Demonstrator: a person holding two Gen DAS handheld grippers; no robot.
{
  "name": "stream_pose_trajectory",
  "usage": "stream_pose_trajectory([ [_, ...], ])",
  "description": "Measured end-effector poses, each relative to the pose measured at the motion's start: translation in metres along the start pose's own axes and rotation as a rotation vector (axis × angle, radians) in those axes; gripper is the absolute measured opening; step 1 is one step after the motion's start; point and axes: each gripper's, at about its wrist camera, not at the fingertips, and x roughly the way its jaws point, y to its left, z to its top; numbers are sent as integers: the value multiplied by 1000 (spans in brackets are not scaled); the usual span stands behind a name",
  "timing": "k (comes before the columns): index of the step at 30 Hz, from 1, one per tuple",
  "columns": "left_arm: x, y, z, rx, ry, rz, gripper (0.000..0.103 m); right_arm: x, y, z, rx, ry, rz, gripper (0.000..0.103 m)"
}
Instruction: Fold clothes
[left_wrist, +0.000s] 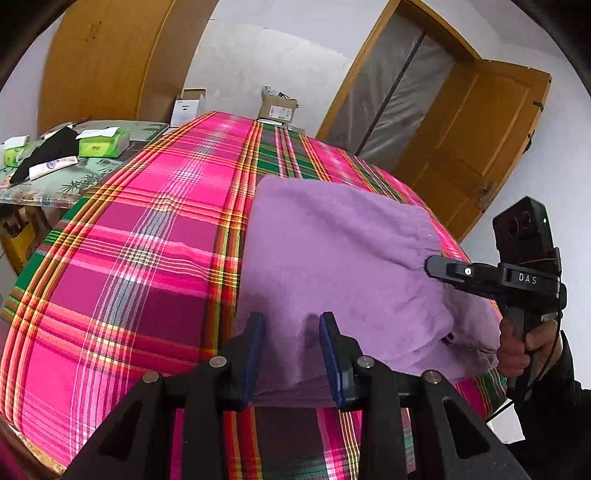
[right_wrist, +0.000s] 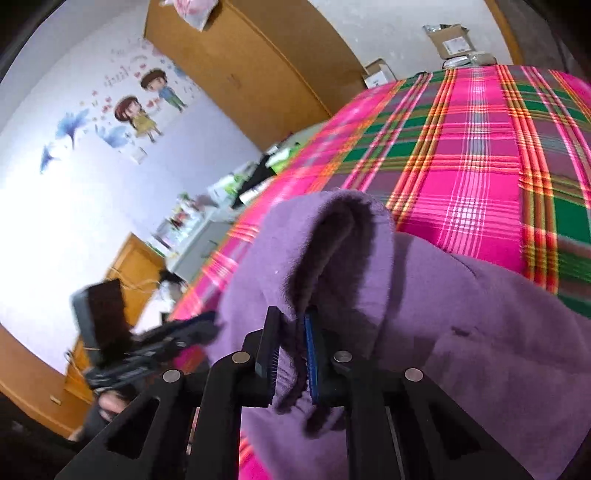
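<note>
A purple fleece garment (left_wrist: 332, 258) lies on the pink plaid bed cover (left_wrist: 140, 240). My left gripper (left_wrist: 291, 321) has its jaws around the garment's near edge, with a wide gap between the blue pads, so it looks open. My right gripper (left_wrist: 430, 264) reaches in from the right and is pinched on the garment's right edge. In the right wrist view the right gripper (right_wrist: 290, 317) is shut on a bunched fold of the purple garment (right_wrist: 461, 325) and lifts it off the cover. The left gripper (right_wrist: 199, 325) shows blurred at the left.
A side table (left_wrist: 85, 177) with green tissue packs and a black cloth stands left of the bed. Cardboard boxes (left_wrist: 277, 107) sit beyond the far end. A wooden door (left_wrist: 480, 140) stands open at the right. A wardrobe (right_wrist: 251, 62) stands against the wall.
</note>
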Motion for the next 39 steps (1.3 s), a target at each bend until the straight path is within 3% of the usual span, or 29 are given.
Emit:
stream_pose_trajectory([
  [5,-9,-1,-2,12,-6,0,31,0,-27,-17,156,31,-5,13],
  [8,-16,-6,3,26,-35,-12,31,-9,-13,-13,104,10,-38,17],
  [11,-18,-12,6,41,-53,-18,31,-28,6,2,30,-66,-90,22],
  [15,-3,-20,5,51,-23,-51,31,-37,29,28,-75,-128,-125,27],
  [18,9,-23,0,53,10,-63,31,-7,29,50,-122,-92,-178,27],
  [21,12,-23,-7,49,22,-69,31,20,2,61,-65,-22,-236,25],
  [25,2,-20,-9,48,10,-53,31,6,-16,53,17,-44,-211,23],
  [30,-14,0,-5,2,-48,21,33,-10,-35,39,111,-59,-172,36],
  [32,-12,11,-6,-30,-34,37,33,-14,-31,24,127,-31,-131,43],
  [37,-3,17,-12,-68,16,2,33,-1,-18,-1,99,108,-115,43],
  [39,-2,15,-12,-64,13,-4,35,3,-15,-4,91,121,-118,43],
])
